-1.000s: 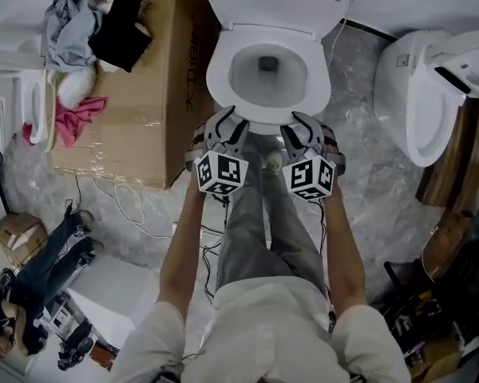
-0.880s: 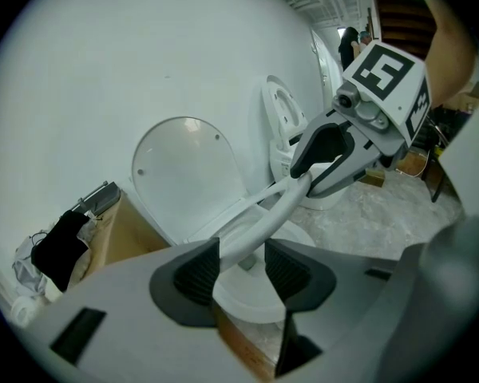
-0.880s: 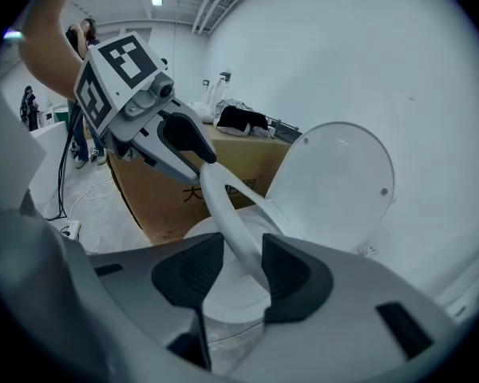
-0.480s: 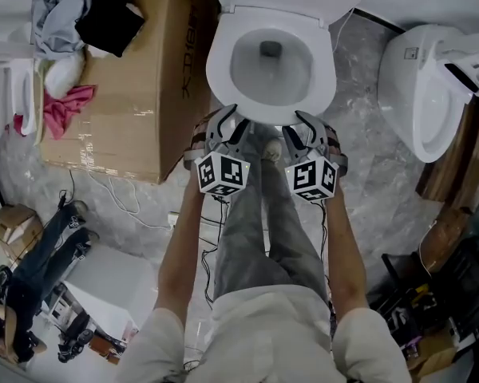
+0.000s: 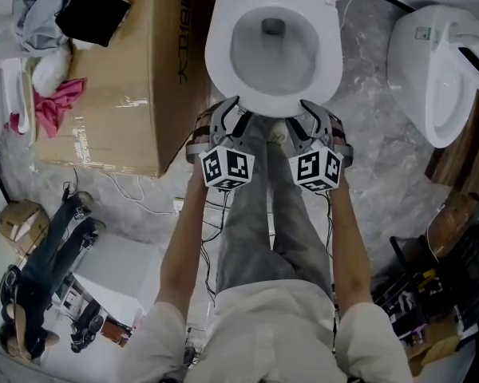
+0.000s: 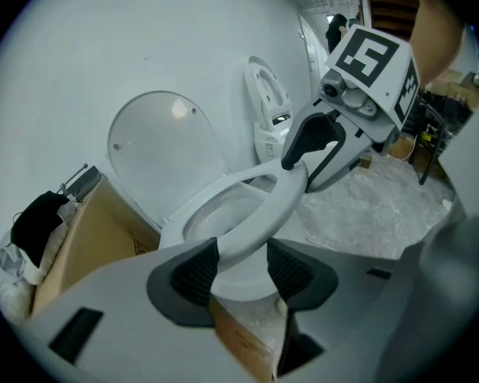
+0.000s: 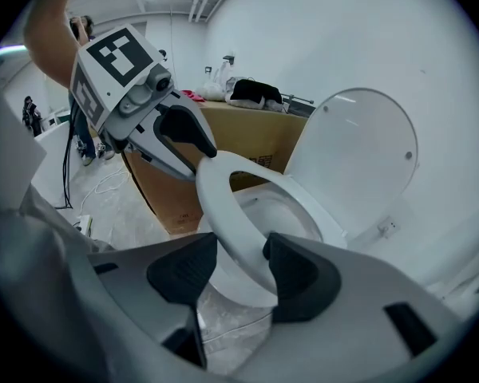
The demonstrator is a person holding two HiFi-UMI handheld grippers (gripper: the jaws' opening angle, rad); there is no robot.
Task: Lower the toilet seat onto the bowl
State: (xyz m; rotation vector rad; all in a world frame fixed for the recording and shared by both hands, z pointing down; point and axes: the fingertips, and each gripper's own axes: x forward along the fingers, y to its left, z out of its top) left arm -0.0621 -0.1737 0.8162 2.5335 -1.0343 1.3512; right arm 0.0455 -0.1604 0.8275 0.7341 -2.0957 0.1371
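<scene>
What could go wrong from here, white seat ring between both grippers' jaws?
1. The left gripper and right gripper are opening with the white plastic toilet seat ring between their pads; its front looks slightly above the white ceramic bowl, so it may drop and slam.
2. A pad of each looks close to the ring; pulling back early could drag it sideways.

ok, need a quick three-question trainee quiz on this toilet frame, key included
1. True or false: the toilet lid stands upright.
2. What lies between the pads of the left claw and the right claw? A) the toilet lid B) the toilet seat C) a cable
3. Fill in: in the head view the cardboard box stands to the ____ of the toilet seat.
Key: 1 true. 2 B, its front rim; both claws' jaws are opening. 3 left.
</scene>
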